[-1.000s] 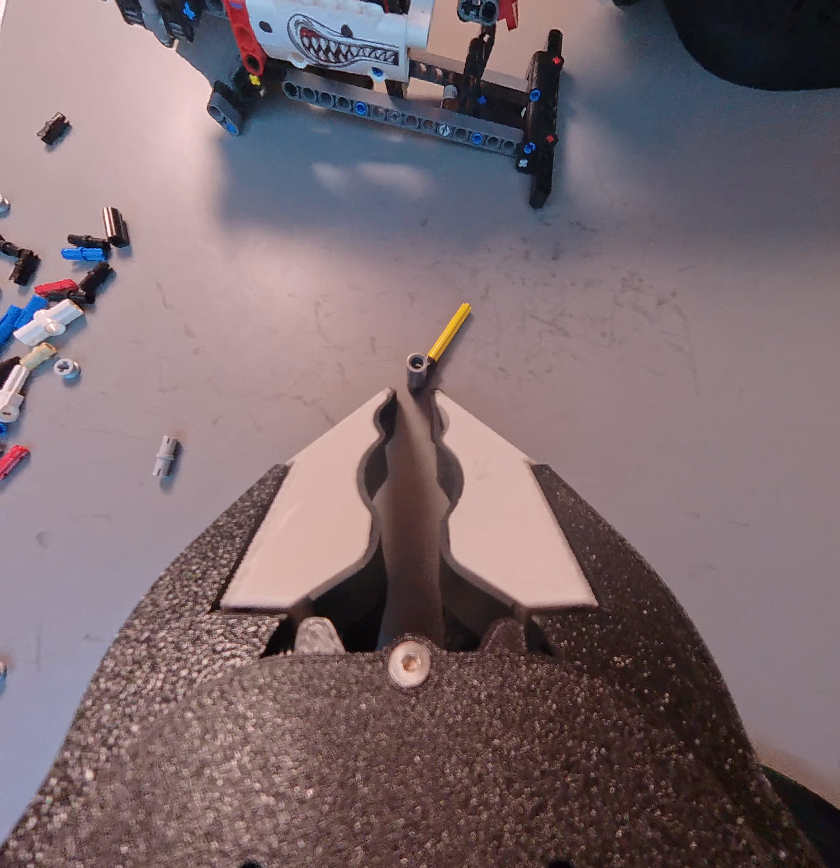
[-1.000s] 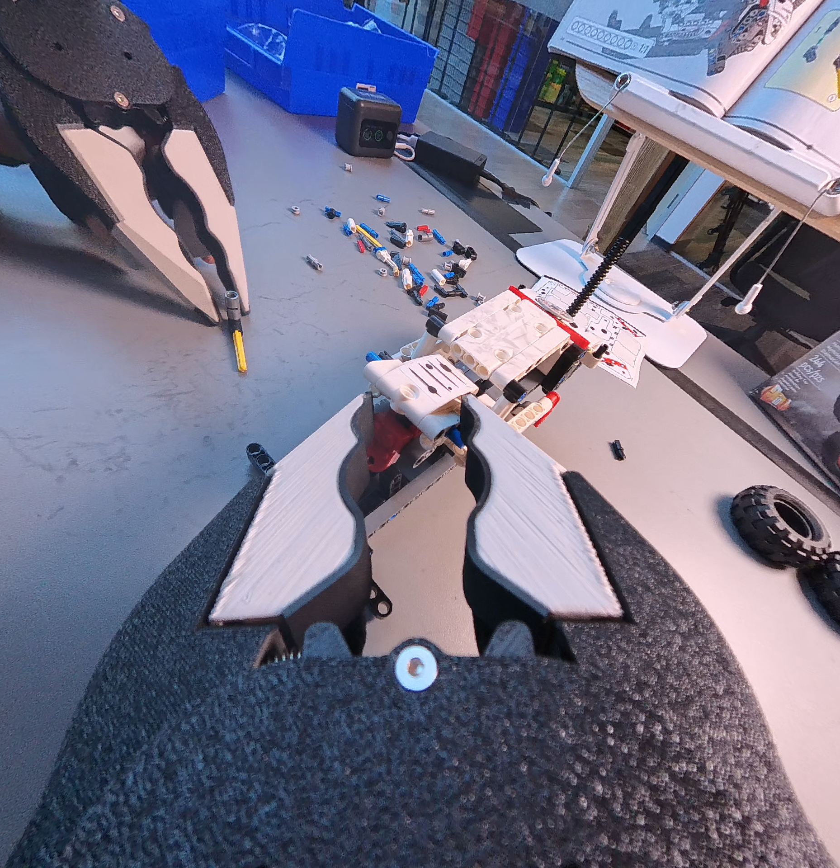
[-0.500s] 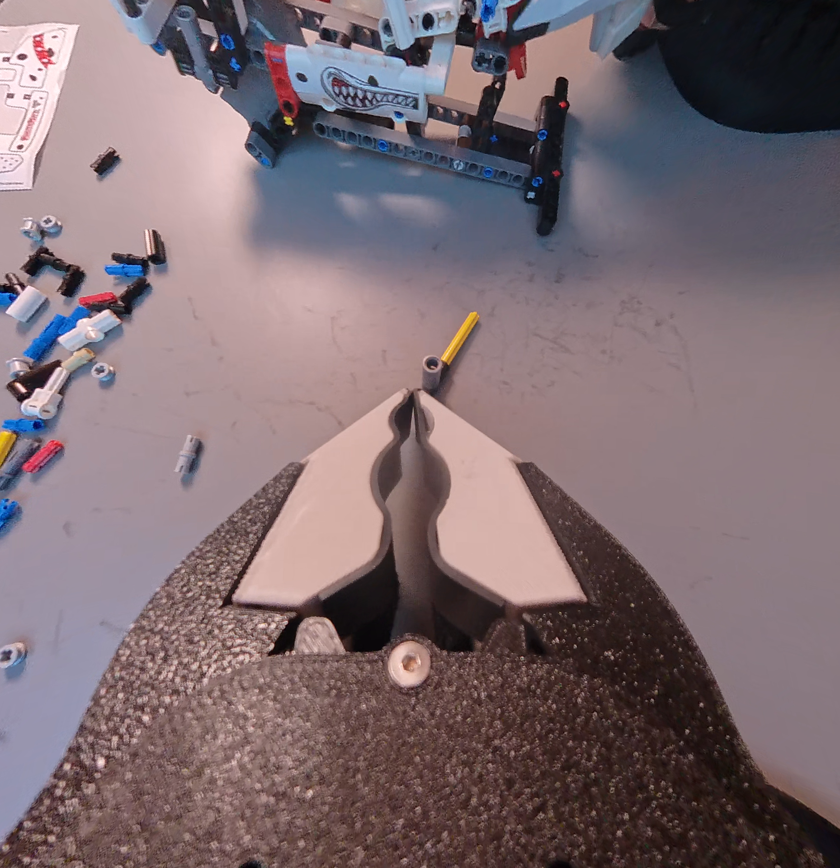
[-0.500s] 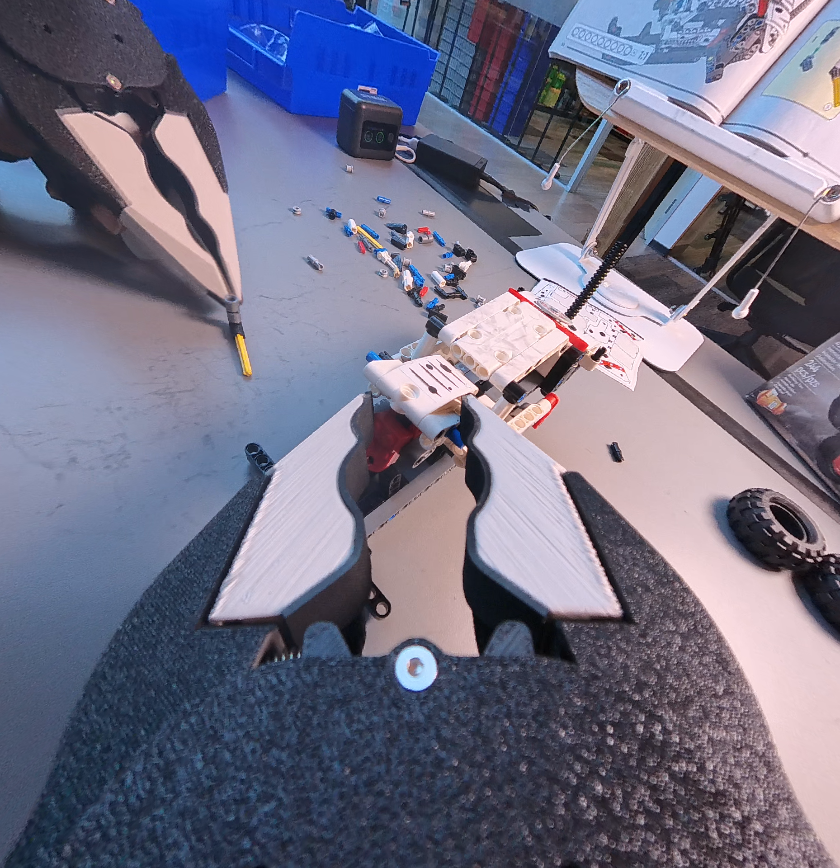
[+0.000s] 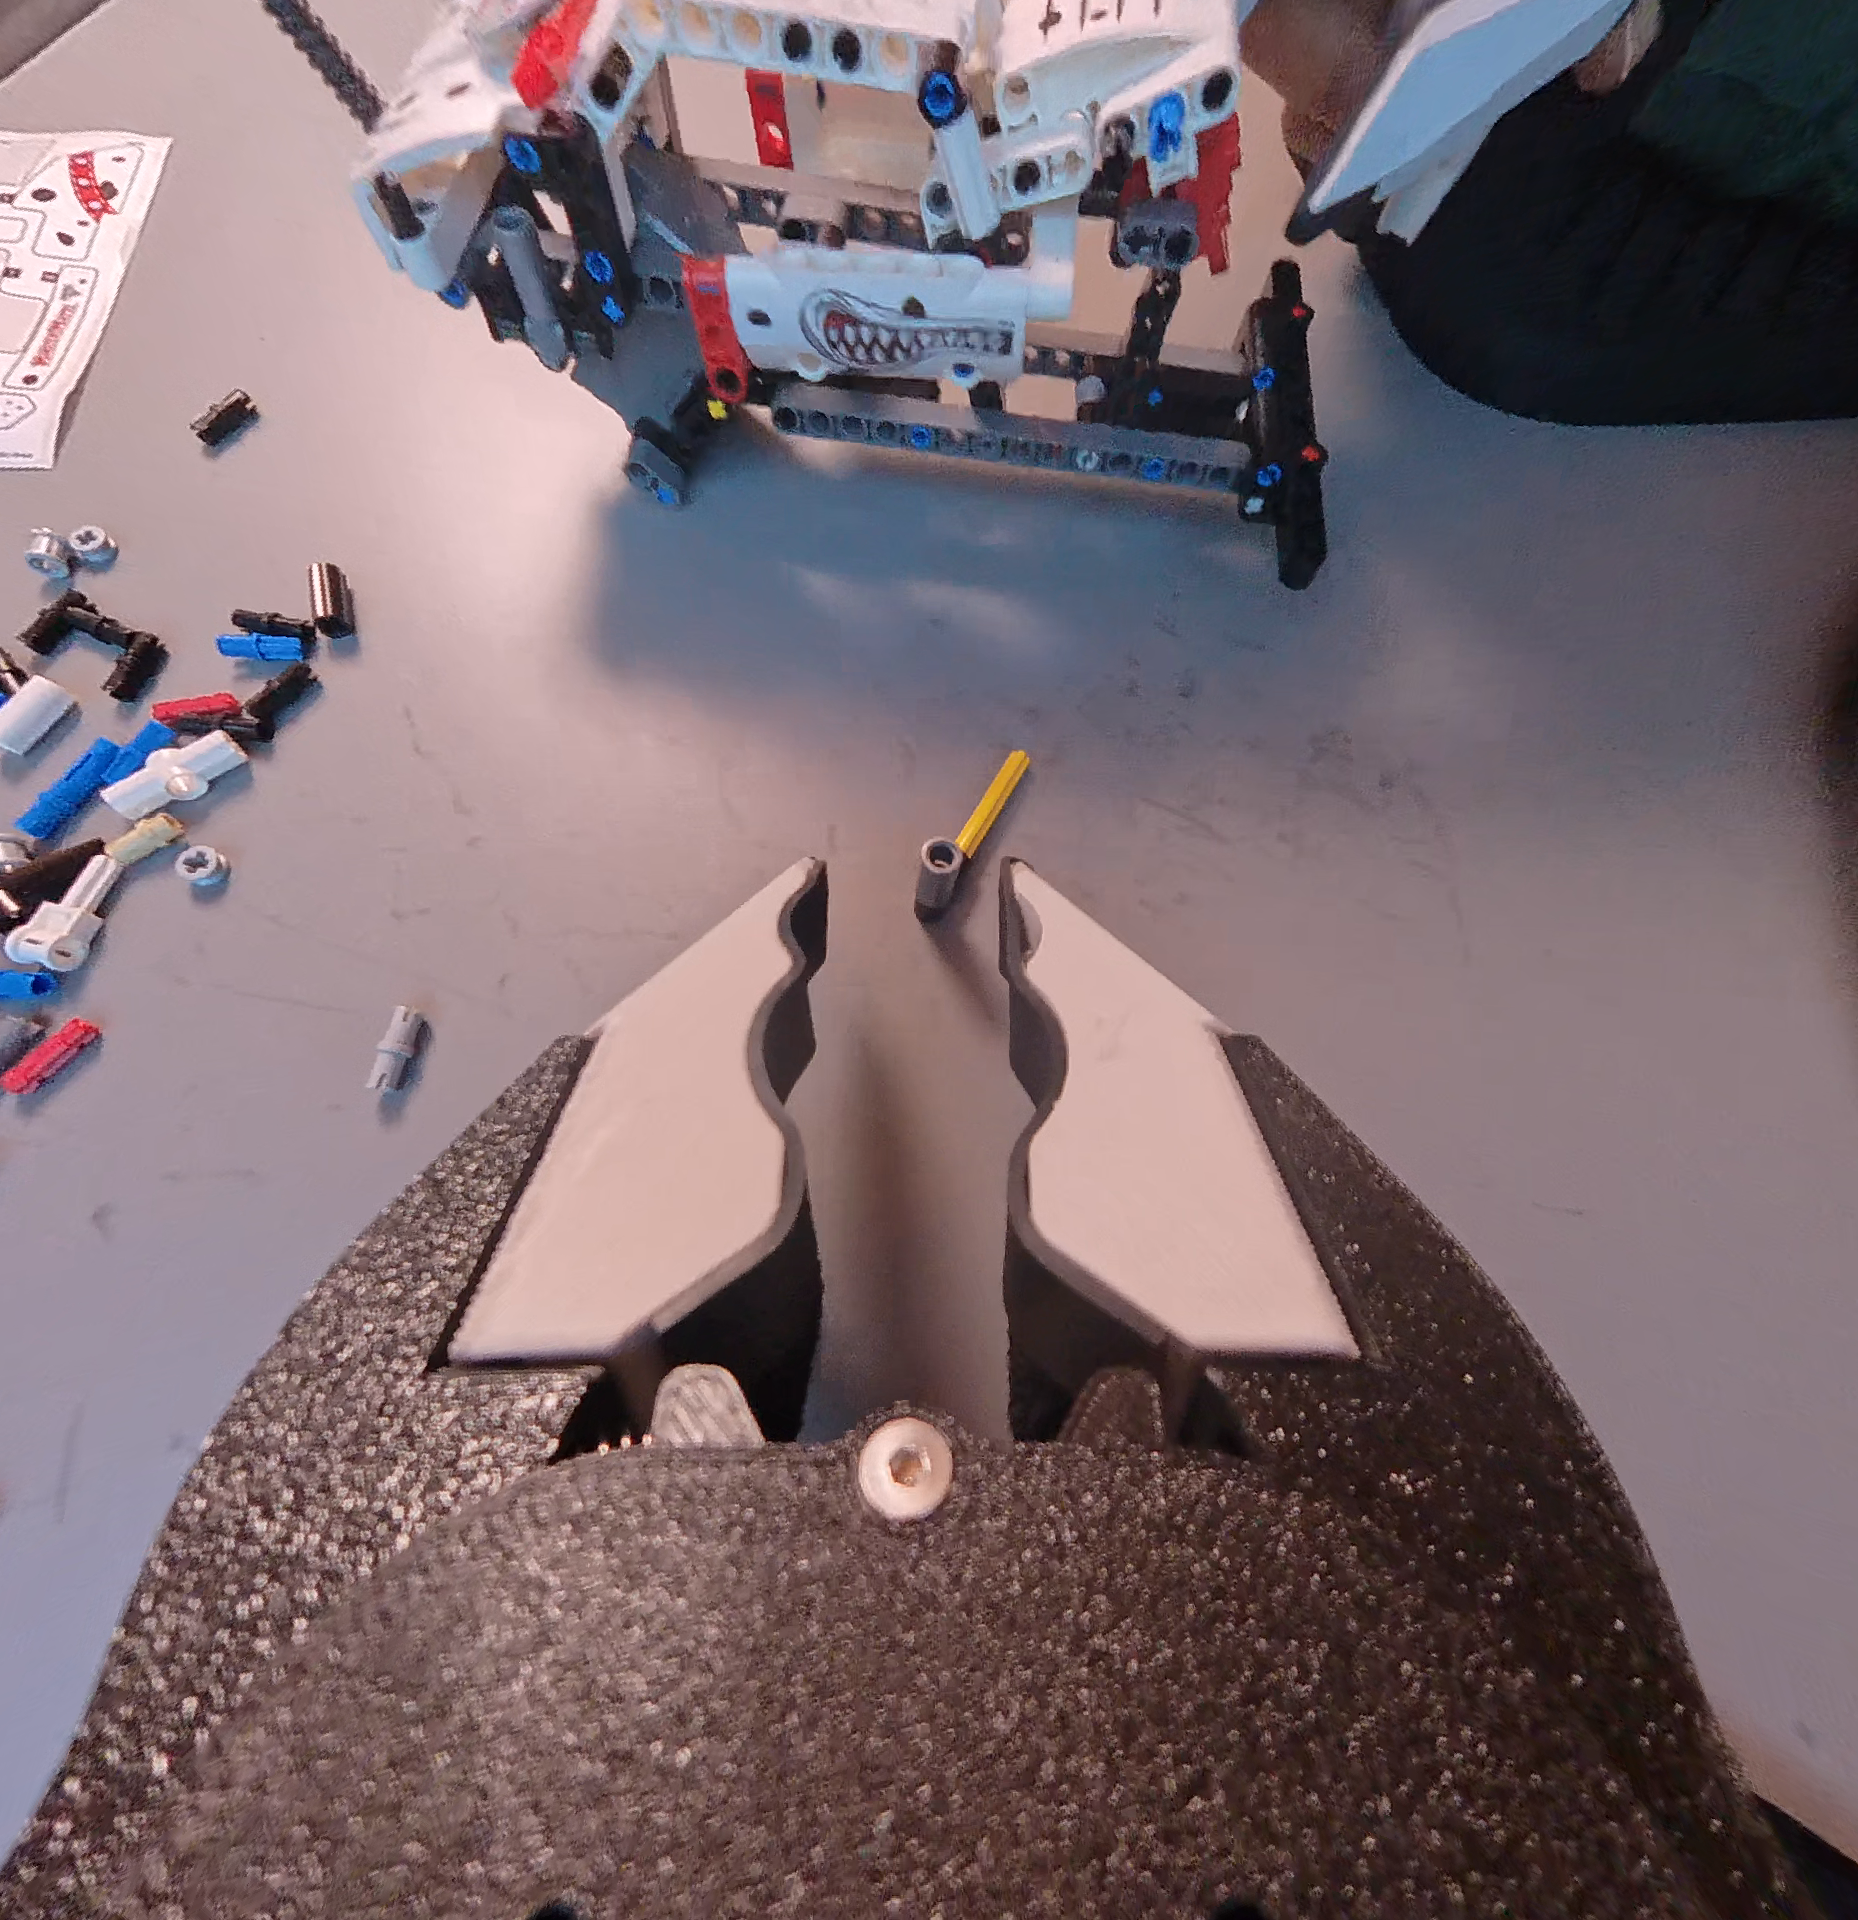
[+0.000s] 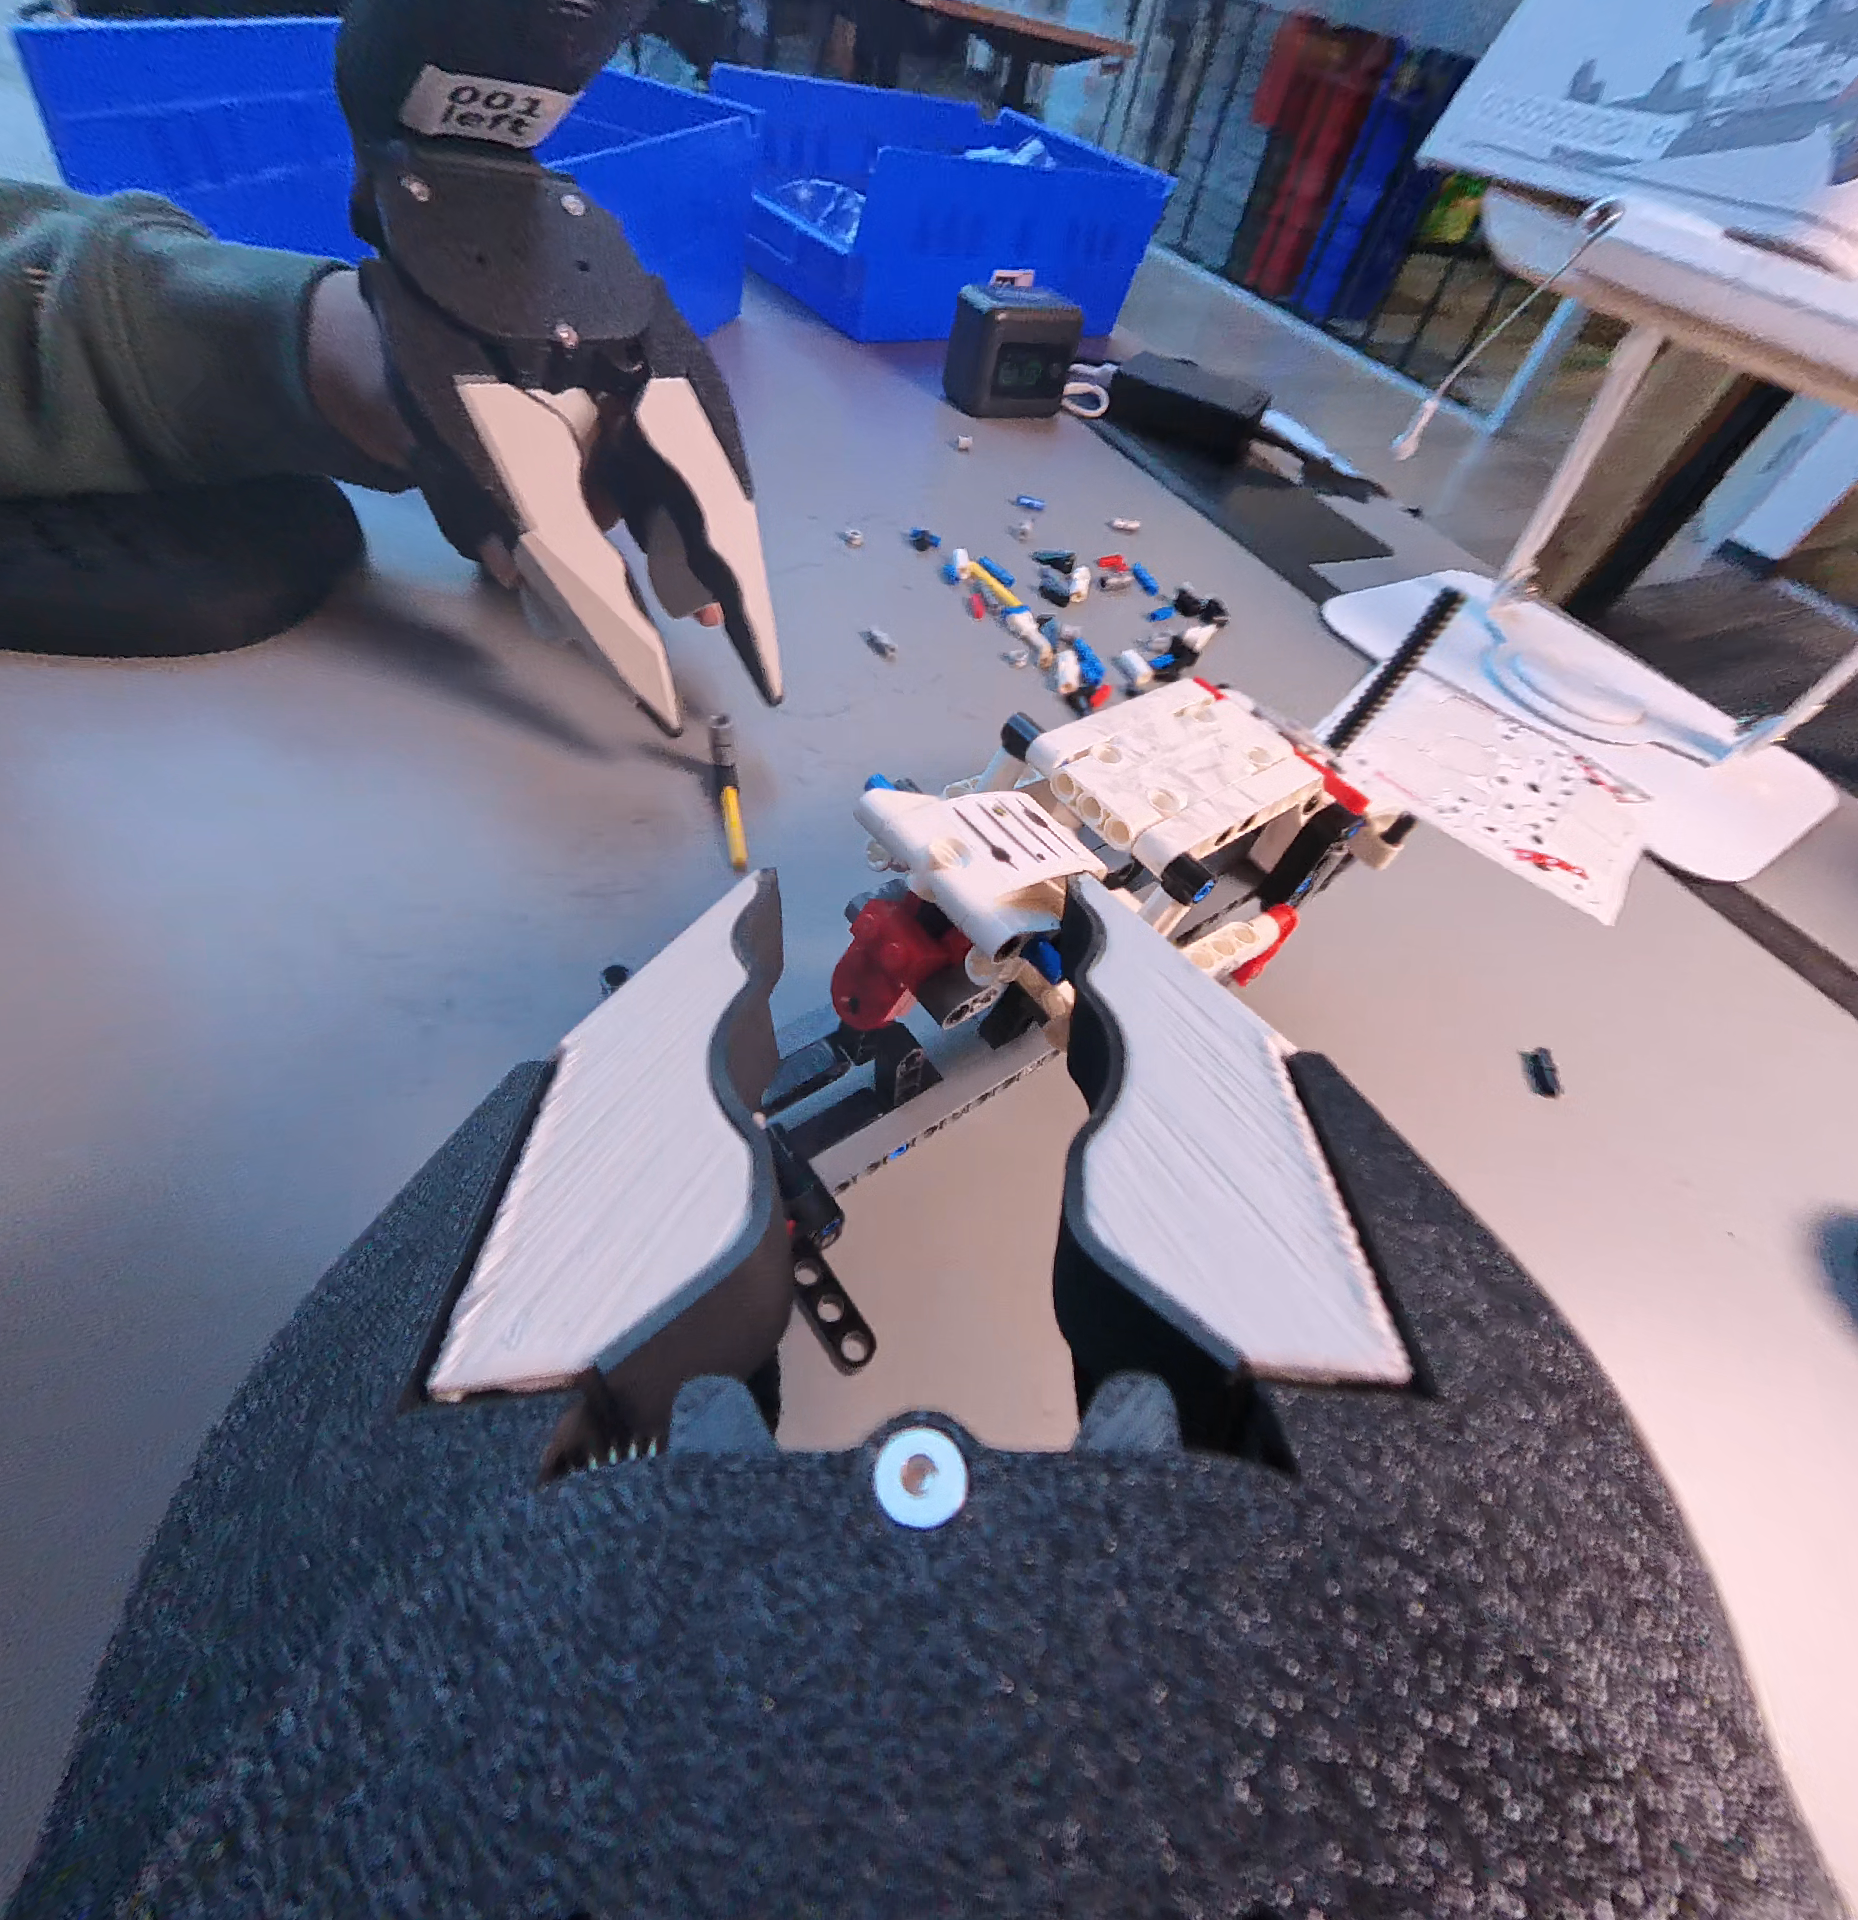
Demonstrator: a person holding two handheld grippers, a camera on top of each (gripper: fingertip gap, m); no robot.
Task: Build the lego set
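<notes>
A short yellow axle (image 5: 992,800) with a grey connector (image 5: 938,878) on its near end lies on the grey table. My left gripper (image 5: 912,878) is open and empty, with the connector just ahead between its fingertips, nearer the right one. It also shows in the right wrist view (image 6: 719,704), just above the axle (image 6: 733,816). The white, black and red lego model (image 5: 883,301) stands farther ahead. My right gripper (image 6: 920,899) is open, and its fingers straddle the model's end (image 6: 1164,769) by a red part (image 6: 889,961).
Loose small pieces (image 5: 104,769) lie at the left, with a grey pin (image 5: 397,1049) nearer. A sticker sheet (image 5: 42,291) is at far left. Blue bins (image 6: 904,208), a black box (image 6: 1013,348) and a booklet stand (image 6: 1683,260) line the far side. Tip to tip, the grippers are about 15 centimetres apart. The grey pin (image 5: 397,1049) lies some 9 centimetres from my left tips, 20 centimetres from my right tips. It turns up in the right wrist view (image 6: 880,643) as well.
My left gripper closed its tips just behind the grey connector, then opened wide and pulled back a little. The axle stays on the table. The right gripper keeps its place at the model.
</notes>
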